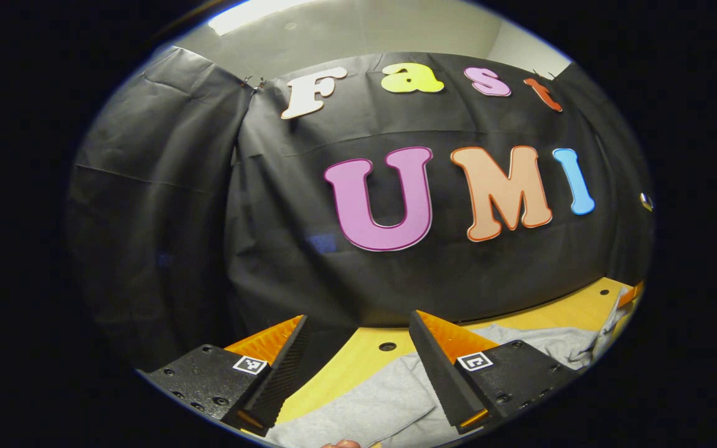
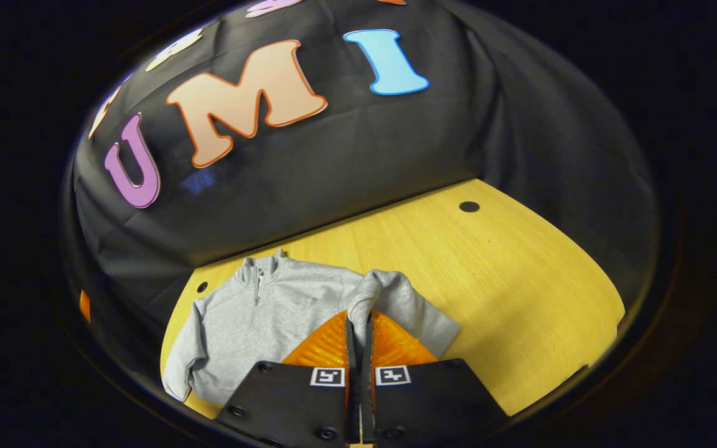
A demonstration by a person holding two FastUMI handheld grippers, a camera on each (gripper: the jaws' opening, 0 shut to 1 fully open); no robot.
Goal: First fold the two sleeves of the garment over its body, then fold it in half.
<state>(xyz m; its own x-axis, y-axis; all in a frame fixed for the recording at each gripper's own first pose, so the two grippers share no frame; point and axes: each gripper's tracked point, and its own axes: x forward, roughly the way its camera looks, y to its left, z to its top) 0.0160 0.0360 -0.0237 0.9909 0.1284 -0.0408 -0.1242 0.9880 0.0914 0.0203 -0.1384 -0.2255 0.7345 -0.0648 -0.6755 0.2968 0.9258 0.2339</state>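
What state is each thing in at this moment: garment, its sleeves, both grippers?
Garment: flat on the table, front up, unfolded.
Lifted sleeve: pinched and raised.
Other sleeve: lying alongside the body.
Right gripper: jaws shut on the lifted sleeve.
Left gripper: jaws open, empty.

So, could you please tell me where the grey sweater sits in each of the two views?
Left gripper view: sweater at the bottom, under the open jaws.
Right gripper view: lower left on the table, one sleeve pinched in the closed jaws.
Shared landmark: the yellow wooden table with dark round holes.
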